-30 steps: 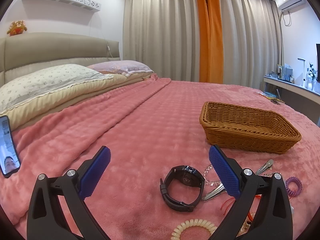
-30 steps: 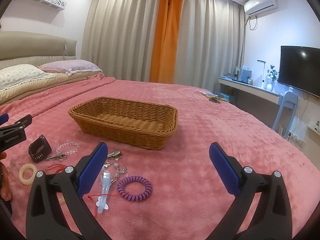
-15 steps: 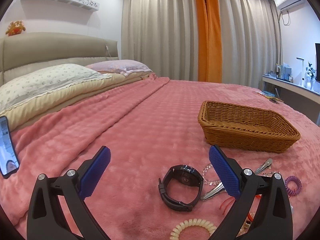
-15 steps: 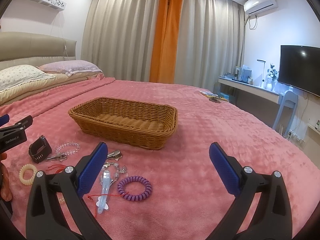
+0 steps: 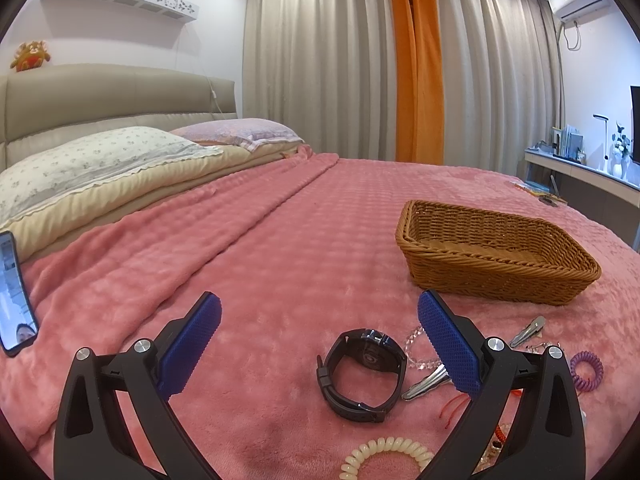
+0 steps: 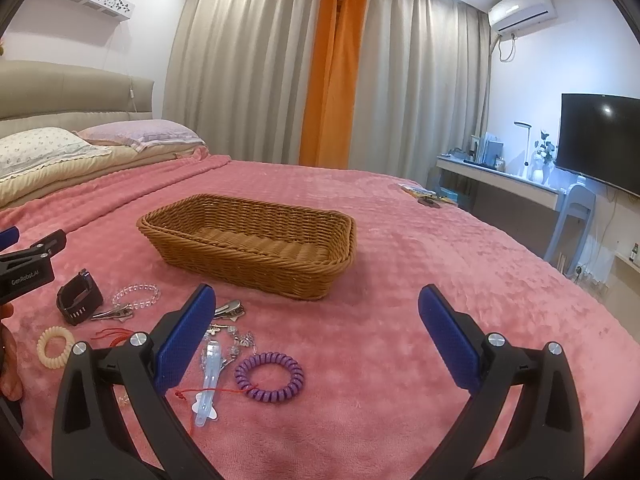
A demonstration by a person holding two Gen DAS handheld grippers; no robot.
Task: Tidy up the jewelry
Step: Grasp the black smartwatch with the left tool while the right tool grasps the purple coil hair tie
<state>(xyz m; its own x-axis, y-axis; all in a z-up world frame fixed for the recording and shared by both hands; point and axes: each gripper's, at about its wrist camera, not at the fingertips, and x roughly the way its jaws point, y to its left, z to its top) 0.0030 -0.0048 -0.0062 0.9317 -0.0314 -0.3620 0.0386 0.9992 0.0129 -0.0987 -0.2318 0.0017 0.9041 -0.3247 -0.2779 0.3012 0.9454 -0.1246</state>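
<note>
nearby, wicker basket (image 6: 256, 240) bare inside, left tongs (image 5: 318, 322) wide, right tongs (image 6: 316, 318) wide

Left gripper (image 5: 318, 344): jaws spread wide, nothing between blue pads (image 5: 188, 346), black finger arms rising from lower left and lower right of left wrist frame. Right gripper (image 6: 318, 342): jaws likewise wide apart, empty, same symmetric pose along bottom of right wrist frame. Left gripper also visible at left edge of right wrist frame, black finger pointing toward frame centre; part of person's hand (image 6: 7, 364) just below it.
</note>
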